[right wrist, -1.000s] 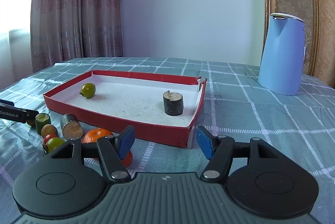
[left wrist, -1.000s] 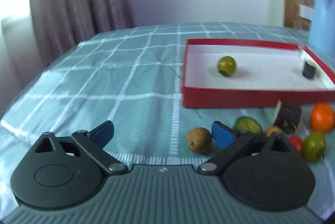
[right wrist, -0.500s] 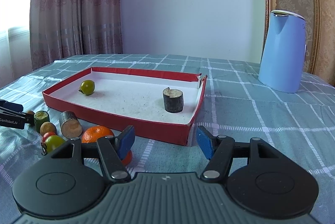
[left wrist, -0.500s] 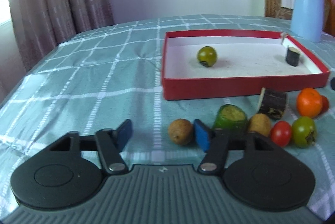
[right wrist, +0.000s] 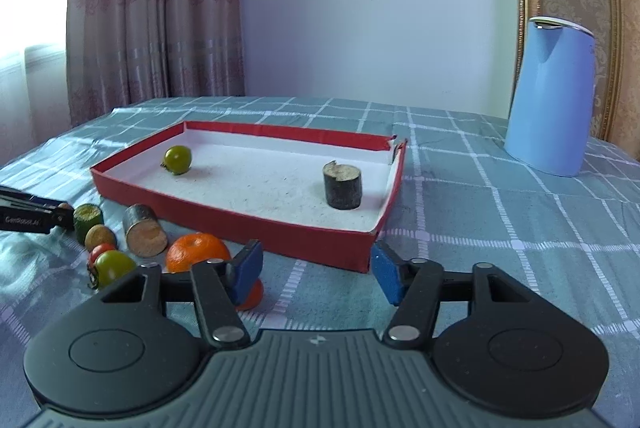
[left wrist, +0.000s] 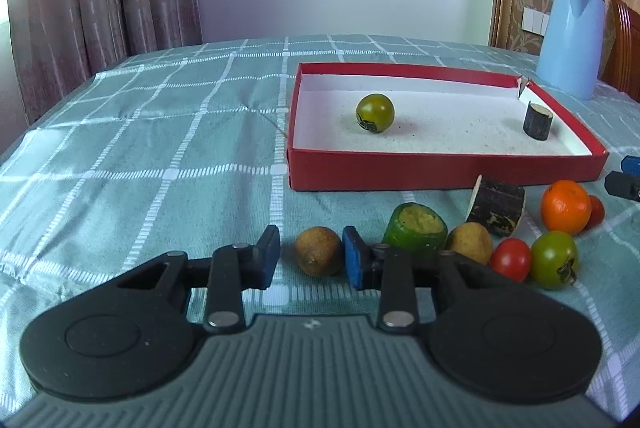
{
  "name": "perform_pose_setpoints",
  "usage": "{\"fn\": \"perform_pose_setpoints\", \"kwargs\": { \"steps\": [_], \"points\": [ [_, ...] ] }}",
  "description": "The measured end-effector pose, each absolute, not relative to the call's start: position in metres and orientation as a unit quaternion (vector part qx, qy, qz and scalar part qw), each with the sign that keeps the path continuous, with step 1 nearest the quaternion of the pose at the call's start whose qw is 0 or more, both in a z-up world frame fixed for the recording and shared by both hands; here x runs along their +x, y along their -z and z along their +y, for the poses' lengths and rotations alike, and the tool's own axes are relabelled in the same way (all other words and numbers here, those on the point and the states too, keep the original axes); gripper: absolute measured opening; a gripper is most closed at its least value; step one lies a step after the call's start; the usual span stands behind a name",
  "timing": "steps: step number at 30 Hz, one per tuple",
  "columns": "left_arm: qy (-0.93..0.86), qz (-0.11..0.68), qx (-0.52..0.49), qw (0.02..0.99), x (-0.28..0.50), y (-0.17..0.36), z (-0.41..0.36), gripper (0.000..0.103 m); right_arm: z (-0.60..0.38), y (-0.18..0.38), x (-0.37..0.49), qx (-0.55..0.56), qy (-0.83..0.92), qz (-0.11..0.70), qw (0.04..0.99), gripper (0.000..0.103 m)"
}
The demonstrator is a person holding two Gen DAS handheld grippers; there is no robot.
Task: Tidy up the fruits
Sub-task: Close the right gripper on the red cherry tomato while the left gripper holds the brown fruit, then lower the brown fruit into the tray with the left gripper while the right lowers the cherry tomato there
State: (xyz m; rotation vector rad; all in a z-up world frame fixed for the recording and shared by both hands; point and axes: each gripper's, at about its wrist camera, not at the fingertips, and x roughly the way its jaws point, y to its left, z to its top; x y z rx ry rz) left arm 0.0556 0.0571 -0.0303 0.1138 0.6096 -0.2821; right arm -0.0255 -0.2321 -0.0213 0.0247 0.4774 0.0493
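Note:
A brown round fruit lies on the checked cloth between the pads of my left gripper. Its jaws are closing: the right pad touches the fruit, the left pad stands a little apart. Right of it lie a green cut piece, another brown fruit, a red tomato, a green tomato, a dark cylinder and an orange. The red box holds a green tomato and a dark stump. My right gripper is closing slightly with nothing between its pads.
A blue kettle stands at the back right of the table. Curtains hang behind on the left. A small red tomato lies just under the right gripper's left pad, close to the box corner.
The left jaws have narrowed from wide apart to close around the brown fruit, and that view has swung right. The right jaws have narrowed a little.

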Motion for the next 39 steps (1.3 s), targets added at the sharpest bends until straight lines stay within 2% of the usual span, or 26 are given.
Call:
{"fn": "perform_pose_setpoints", "kwargs": {
  "steps": [2, 12, 14, 18, 25, 32, 36, 39],
  "points": [
    [0.139, 0.299, 0.053, 0.942, 0.056, 0.030, 0.058, 0.032, -0.229, 0.022, -0.028, 0.006, -0.032, 0.242, 0.970, 0.055],
    [0.140, 0.300, 0.049, 0.942, 0.056, 0.030, 0.058, 0.032, -0.209, 0.027, -0.022, -0.040, -0.070, 0.278, 0.957, 0.054],
    [0.141, 0.301, 0.048, 0.942, 0.056, 0.030, 0.058, 0.032, -0.205, 0.029, -0.017, -0.043, -0.075, 0.283, 0.955, 0.048],
    [0.141, 0.301, 0.048, 0.942, 0.056, 0.030, 0.058, 0.031, -0.199, 0.029, -0.010, -0.057, -0.081, 0.282, 0.954, 0.042],
    [0.141, 0.300, 0.049, 0.942, 0.056, 0.030, 0.058, 0.031, -0.192, 0.030, -0.009, -0.061, -0.095, 0.288, 0.951, 0.025],
    [0.138, 0.299, 0.052, 0.943, 0.054, 0.030, 0.058, 0.031, -0.193, 0.029, -0.010, -0.052, -0.089, 0.286, 0.953, 0.024],
    [0.137, 0.296, 0.053, 0.944, 0.049, 0.030, 0.057, 0.023, -0.195, 0.029, -0.009, -0.045, -0.085, 0.284, 0.954, 0.024],
    [0.135, 0.294, 0.054, 0.945, 0.047, 0.029, 0.056, 0.022, -0.199, 0.027, -0.012, -0.032, -0.078, 0.273, 0.958, 0.024]
  ]
}}
